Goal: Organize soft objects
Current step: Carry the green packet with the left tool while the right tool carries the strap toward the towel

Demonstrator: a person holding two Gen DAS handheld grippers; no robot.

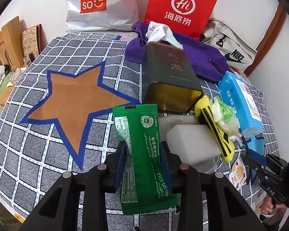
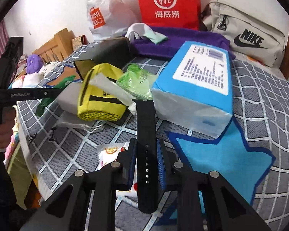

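Note:
In the left wrist view my left gripper (image 1: 142, 152) is shut on a green foil packet (image 1: 144, 134), held upright between the blue pads above the checked bed cover (image 1: 38, 134). In the right wrist view my right gripper (image 2: 146, 159) is shut on a black watch strap (image 2: 145, 119) with a row of holes; the strap's far end reaches the pile. That pile holds a yellow pouch (image 2: 98, 100), a crumpled green plastic bag (image 2: 136, 80), a blue tissue pack (image 2: 198, 80) and a white foam block (image 1: 190, 144). My right gripper (image 1: 260, 163) also shows at the left wrist view's right edge.
A dark tin box (image 1: 167, 77) lies on its side, a white sock (image 1: 160, 31) at its far end on a purple towel (image 1: 202, 57). Along the wall stand a Miniso bag (image 1: 98, 5), a red paper bag (image 1: 179, 9) and a Nike bag (image 2: 246, 38). A wooden headboard (image 1: 7, 40) is on the left.

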